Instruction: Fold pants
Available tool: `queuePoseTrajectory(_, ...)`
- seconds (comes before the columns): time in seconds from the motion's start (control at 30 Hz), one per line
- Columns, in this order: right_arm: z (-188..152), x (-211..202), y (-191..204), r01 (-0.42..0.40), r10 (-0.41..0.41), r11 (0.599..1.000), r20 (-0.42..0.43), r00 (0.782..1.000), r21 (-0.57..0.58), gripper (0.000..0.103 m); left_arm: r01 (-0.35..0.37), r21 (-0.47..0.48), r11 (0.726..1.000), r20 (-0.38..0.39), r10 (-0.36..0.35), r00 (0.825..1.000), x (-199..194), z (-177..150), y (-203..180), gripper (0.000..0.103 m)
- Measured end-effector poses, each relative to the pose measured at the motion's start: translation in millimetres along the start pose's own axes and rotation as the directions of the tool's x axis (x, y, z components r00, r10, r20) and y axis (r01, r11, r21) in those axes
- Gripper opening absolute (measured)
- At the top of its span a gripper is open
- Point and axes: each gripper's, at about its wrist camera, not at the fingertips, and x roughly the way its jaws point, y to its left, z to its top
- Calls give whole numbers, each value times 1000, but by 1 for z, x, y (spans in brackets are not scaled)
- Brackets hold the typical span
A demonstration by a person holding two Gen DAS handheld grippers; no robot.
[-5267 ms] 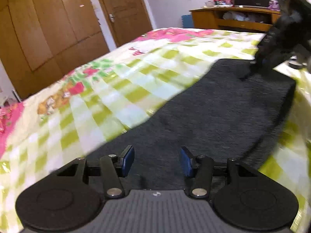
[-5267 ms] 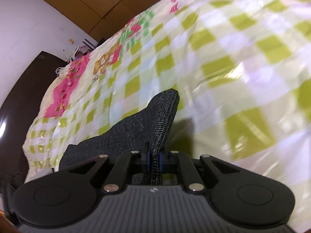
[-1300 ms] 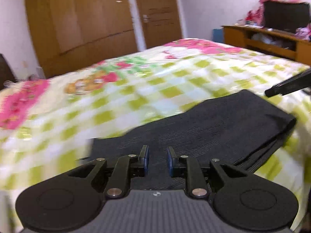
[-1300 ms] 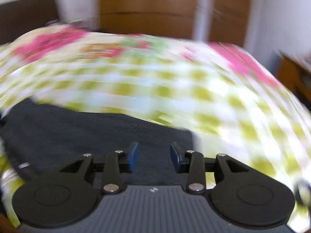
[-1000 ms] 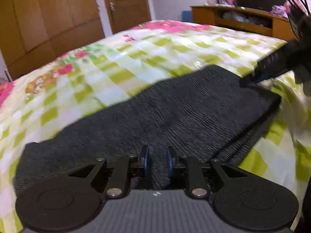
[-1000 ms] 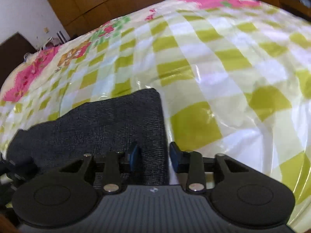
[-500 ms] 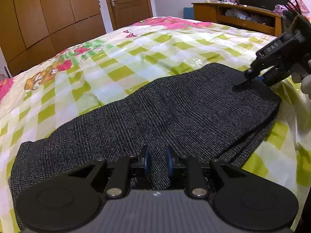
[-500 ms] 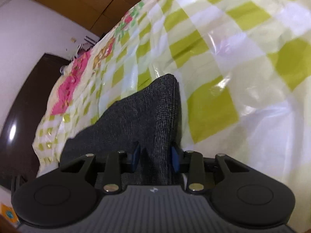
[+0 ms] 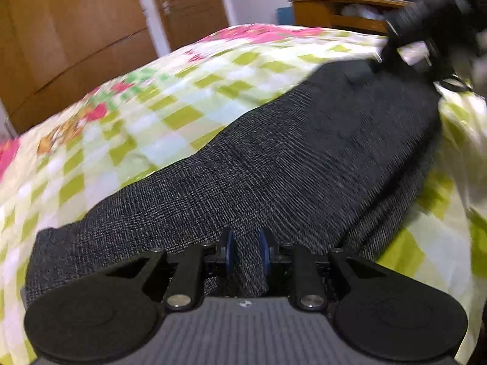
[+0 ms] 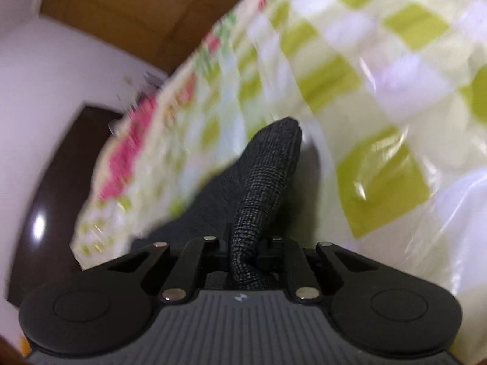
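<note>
Dark grey pants point(image 9: 304, 152) lay folded across a green-checked bed point(image 9: 182, 97). The left gripper point(image 9: 246, 251) pinched their near edge, while the right gripper point(image 10: 243, 252) clamped a raised fold at the far end.

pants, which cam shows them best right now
The left wrist view: the pants lie stretched across the checked bedspread, nearly whole. The right wrist view shows only a bunched strip of the pants rising from the right gripper.
</note>
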Motion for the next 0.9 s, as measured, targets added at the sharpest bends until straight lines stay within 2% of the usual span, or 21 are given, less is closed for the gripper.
queuePoseTrajectory(0.07,3,-13,18,-17,17,1000,42,999,3,11,-1,-13,1000,27,2,1000,-9,0,4,34)
queuePoseTrajectory(0.17,7,-20,58,12,-9,997,47,999,-70,11,-73,-74,995,65,77,995,-28,-5,25,34)
queuePoseTrajectory(0.23,7,-19,89,42,-37,990,42,998,-131,11,-137,-122,983,59,145,988,-39,-14,44,34)
queuePoseTrajectory(0.27,9,-15,104,52,-46,986,37,998,-156,11,-151,-132,980,33,157,987,-40,-20,51,34)
queuePoseTrajectory(0.37,6,2,150,64,-64,970,11,998,-233,12,-129,-183,975,-53,122,991,-36,-38,64,34)
queuePoseTrajectory(0.53,-26,58,225,68,-108,910,-74,991,-408,12,-69,-321,944,-49,56,997,-39,-43,82,34)
queuePoseTrajectory(0.6,-46,92,248,67,-143,871,-122,982,-486,12,-44,-367,929,-32,35,999,-46,-47,90,34)
queuePoseTrajectory(0.67,-66,123,262,67,-186,844,-173,967,-531,12,-54,-391,919,-36,43,998,-57,-53,92,34)
queuePoseTrajectory(0.73,-83,152,268,62,-215,836,-220,952,-546,12,-52,-403,914,-54,33,998,-64,-64,95,34)
queuePoseTrajectory(0.9,-104,188,268,96,-263,842,-247,933,-531,12,12,-464,886,-73,-52,996,-57,-78,102,34)
